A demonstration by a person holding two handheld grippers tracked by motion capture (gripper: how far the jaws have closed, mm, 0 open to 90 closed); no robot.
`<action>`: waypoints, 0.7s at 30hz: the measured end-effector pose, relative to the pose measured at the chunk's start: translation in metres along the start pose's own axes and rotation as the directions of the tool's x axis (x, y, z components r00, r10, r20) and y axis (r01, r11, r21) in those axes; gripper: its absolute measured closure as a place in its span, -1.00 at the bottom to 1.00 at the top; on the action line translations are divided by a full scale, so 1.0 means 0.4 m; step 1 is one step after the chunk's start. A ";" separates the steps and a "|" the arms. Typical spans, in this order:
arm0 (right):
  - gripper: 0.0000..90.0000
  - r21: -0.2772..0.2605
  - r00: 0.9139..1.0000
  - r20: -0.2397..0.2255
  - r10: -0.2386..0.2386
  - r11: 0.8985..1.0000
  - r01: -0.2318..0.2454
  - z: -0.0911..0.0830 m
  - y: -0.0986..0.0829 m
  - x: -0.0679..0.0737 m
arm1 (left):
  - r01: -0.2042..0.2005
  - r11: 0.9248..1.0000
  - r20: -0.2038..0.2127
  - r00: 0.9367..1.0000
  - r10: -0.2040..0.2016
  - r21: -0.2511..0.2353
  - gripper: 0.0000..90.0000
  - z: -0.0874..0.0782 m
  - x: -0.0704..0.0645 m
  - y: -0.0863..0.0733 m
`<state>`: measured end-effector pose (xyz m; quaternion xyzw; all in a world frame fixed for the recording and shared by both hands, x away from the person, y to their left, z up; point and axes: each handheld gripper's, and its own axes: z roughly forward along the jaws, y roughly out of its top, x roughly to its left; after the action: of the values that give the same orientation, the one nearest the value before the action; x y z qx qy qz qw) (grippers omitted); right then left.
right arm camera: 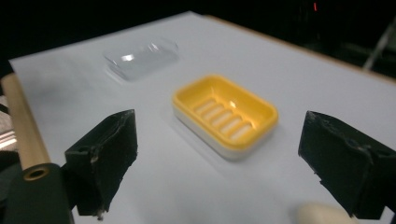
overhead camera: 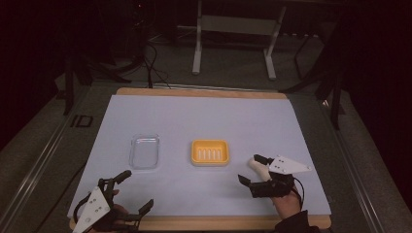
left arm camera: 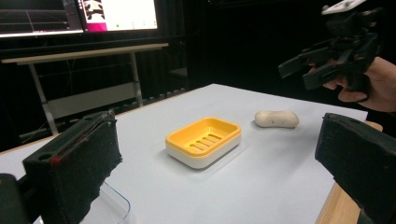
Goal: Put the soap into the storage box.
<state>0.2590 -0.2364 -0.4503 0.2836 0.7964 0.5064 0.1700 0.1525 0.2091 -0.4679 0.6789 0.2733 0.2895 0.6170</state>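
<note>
The right gripper (overhead camera: 253, 171) is seen in the high view at about 4 o'clock of the desk (overhead camera: 194, 116), its jaws spread wide and nothing held between them. A cream soap bar (overhead camera: 258, 166) lies just beside it, seemingly between the jaws from above; whether it is touched cannot be told. The left gripper (overhead camera: 137, 190) is held at 7 o'clock, jaws likewise wide apart and empty.

In the left gripper view the soap bar (left arm camera: 276, 118) is shown whole, resting on the white sheet, with the right gripper (left arm camera: 299, 70) raised above it and clear of it. In the right gripper view, just a blurred end of the bar (right arm camera: 322, 214) is caught at the bottom edge.

In the high view the bar's long axis appears to run roughly from 10 to 4 o'clock. The yellow soap dish (overhead camera: 210, 152) sits at the centre, its long axis 9 to 3, with a clear lid (overhead camera: 144, 151) at its 9 o'clock, well apart.
</note>
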 end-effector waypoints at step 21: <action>-0.73 0.214 0.972 -0.226 -0.062 0.970 0.112 0.067 -0.006 0.018 | -0.010 1.000 0.006 1.000 0.010 0.020 -1.00 0.003 -0.003 -0.003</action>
<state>0.2676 -0.2135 -0.4637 0.2087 0.8742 0.4328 0.0706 0.1526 0.2073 -0.4692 0.6871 0.2709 0.2876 0.6097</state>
